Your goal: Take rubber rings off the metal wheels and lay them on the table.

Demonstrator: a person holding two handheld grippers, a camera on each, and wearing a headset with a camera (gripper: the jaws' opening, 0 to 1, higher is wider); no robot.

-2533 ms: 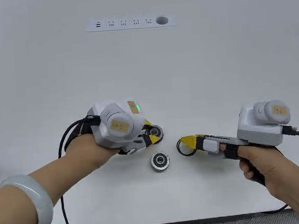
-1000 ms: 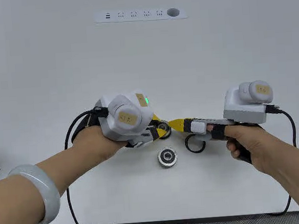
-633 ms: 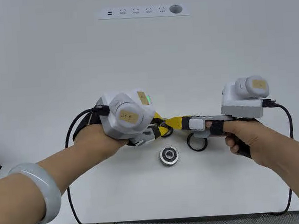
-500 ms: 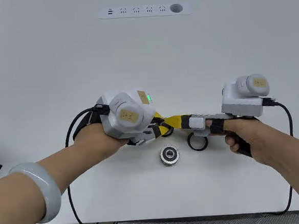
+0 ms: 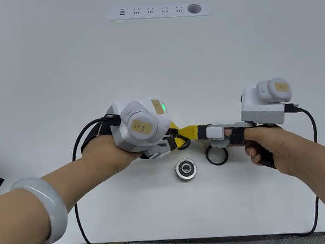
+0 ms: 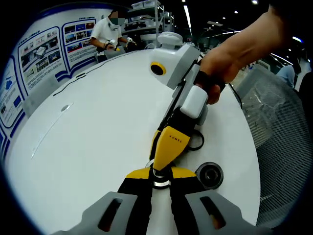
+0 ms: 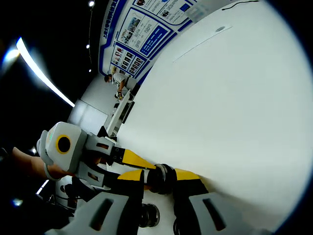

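Left gripper [image 6: 160, 174] is clamping narrow on the metal wheel [image 5: 180, 142], holding it up just above the bench [image 5: 230, 50]. My right gripper [image 7: 160, 175] is coming in head-on from the other side, its jaws closing narrow on that wheel's dark rim, where I judge the rubber ring [image 7: 164, 181] is sitting.

To do this well, I am thinking the left grip should be bearing on the metal faces so the rubber is free to slip. The right jaws should be nipping rubber alone, then peeling it sideways over the rim rather than tugging straight out. If either grip is loose, the wheel could twist or drop.

Near me on the bench, a second wheel [image 5: 186, 169] is waiting, and a loose ring [image 5: 216, 155] is lying flat just beside it, below the right gripper.

Posters [image 6: 73, 34] on the far wall are carrying print too small to read. Small dark lettering on the right gripper's yellow jaw is showing in the left gripper view, and I cannot make it out.
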